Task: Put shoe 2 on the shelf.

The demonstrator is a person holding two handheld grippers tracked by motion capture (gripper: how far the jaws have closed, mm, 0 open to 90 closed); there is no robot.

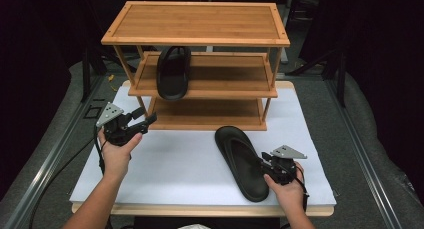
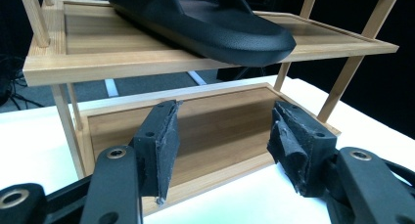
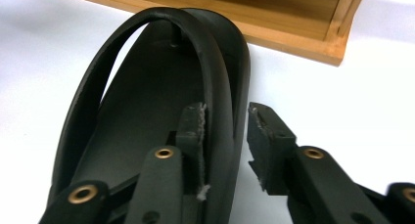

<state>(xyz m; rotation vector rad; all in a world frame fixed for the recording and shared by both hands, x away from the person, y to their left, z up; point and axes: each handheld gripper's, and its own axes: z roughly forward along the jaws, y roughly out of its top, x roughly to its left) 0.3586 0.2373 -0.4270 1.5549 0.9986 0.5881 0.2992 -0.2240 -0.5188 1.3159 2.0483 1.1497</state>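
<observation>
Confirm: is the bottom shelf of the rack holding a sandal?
No: the bottom shelf lies bare in the left gripper view, and the one racked flip-flop sits on the middle shelf.

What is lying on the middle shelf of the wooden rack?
One black sandal lies on the middle shelf, its end sticking out over the front edge. The top shelf covers the back of this shelf, so anything there cannot be seen.
</observation>
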